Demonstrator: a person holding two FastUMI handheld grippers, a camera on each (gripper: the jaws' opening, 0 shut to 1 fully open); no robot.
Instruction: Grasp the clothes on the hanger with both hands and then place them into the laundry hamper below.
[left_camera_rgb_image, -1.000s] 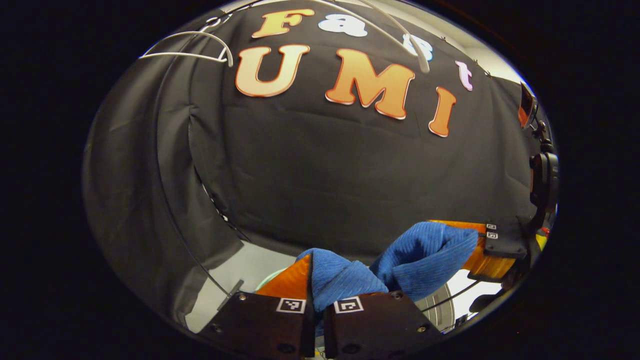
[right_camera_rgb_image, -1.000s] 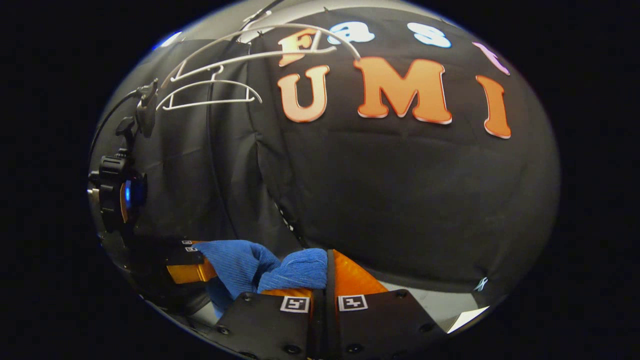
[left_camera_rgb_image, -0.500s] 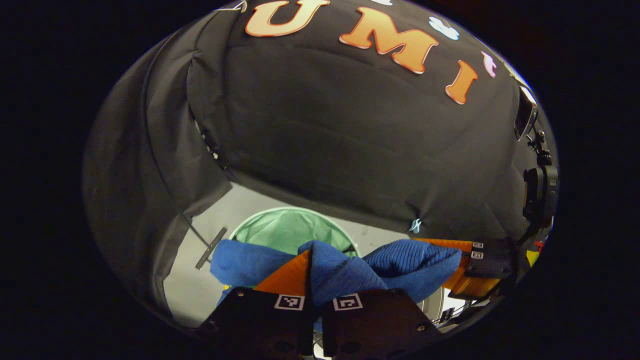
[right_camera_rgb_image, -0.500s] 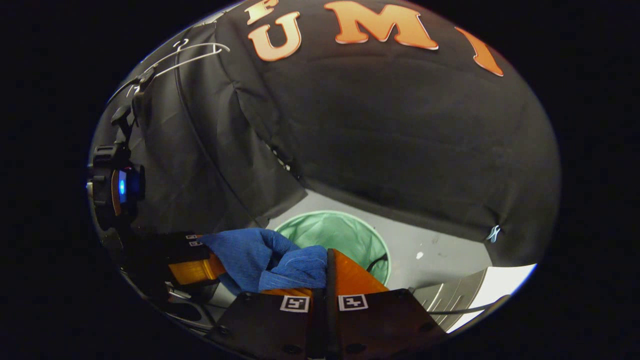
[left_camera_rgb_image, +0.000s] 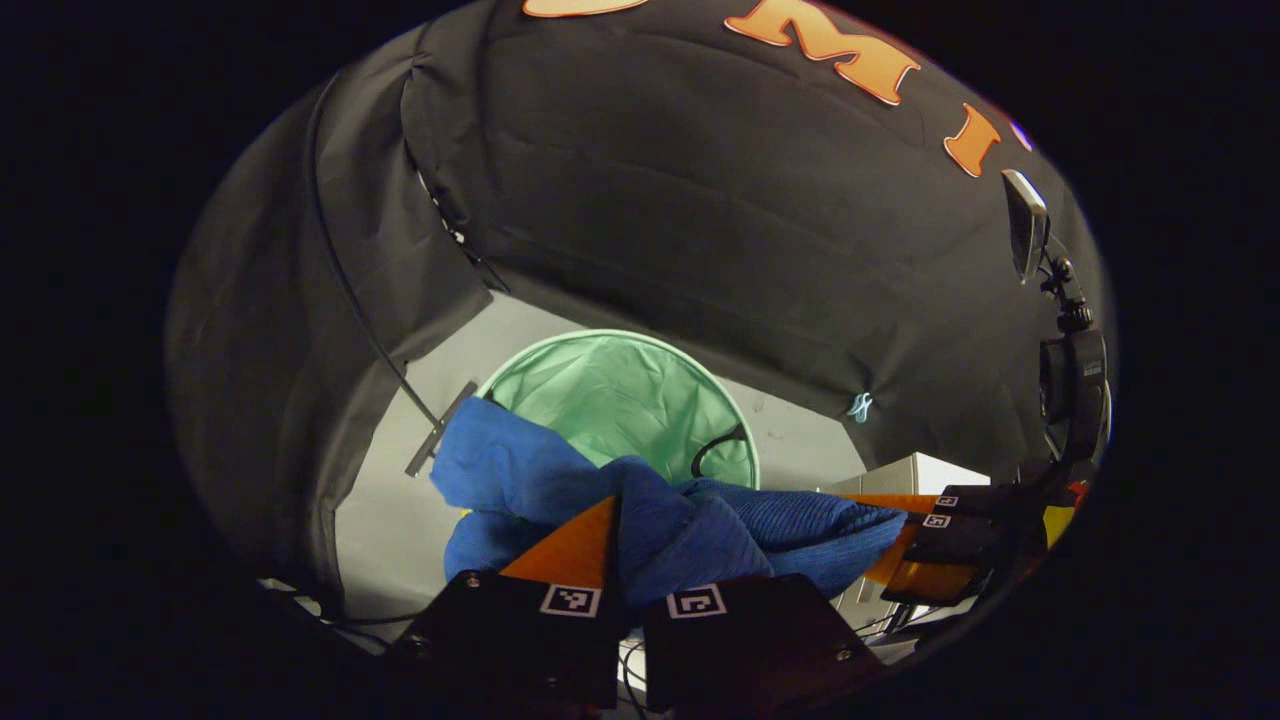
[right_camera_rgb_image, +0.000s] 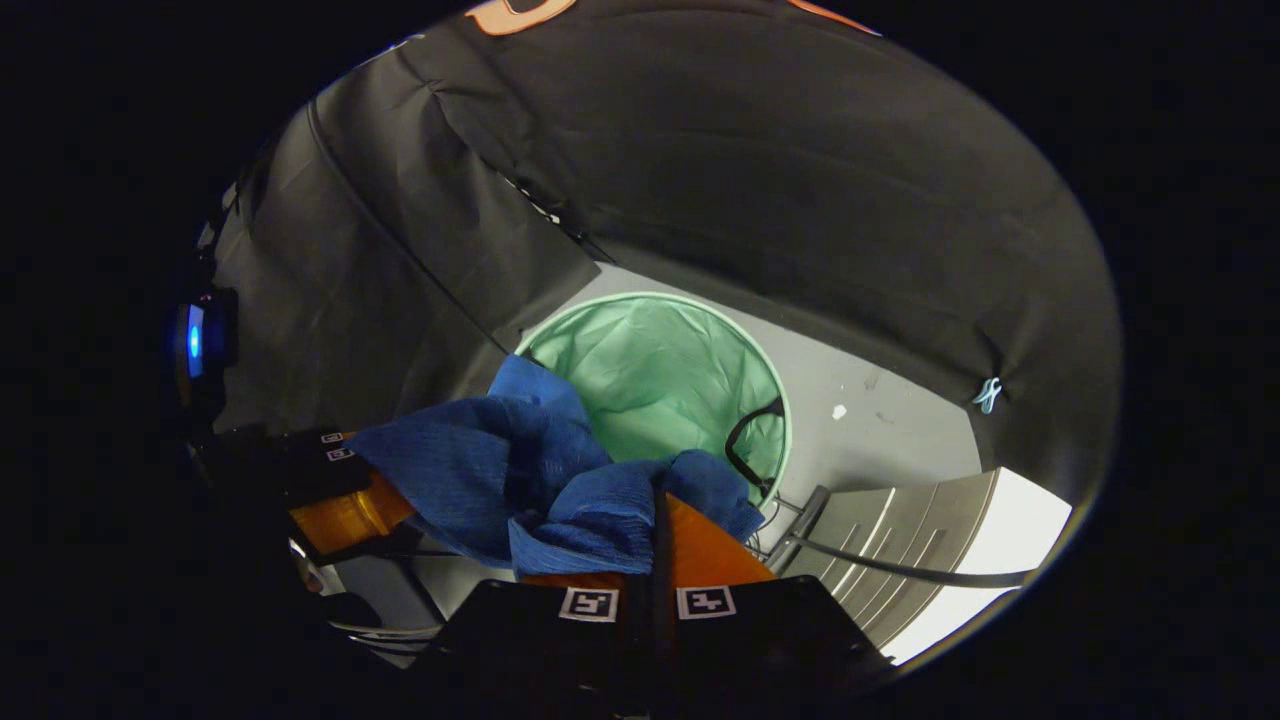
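Note:
A blue ribbed garment hangs bunched between both grippers, above and just in front of the round green laundry hamper, whose open mouth lies below. My left gripper is shut on one end of the cloth. In the left gripper view, my right gripper grips the other end at the right. The right gripper view has my right gripper shut on a fold of the garment, with the left gripper at the left and the hamper beyond. A loose fold hangs near the hamper's near-left rim.
The hamper stands on a pale floor against the black cloth wall. A black handle loop sits at the hamper's right rim. A grey stepped unit with a cable across it lies to the right. A camera mount stands at the far right.
Both grippers have tipped and moved downward with the garment held between them. The hangers have left the views and the green hamper has come into sight, now larger and closer.

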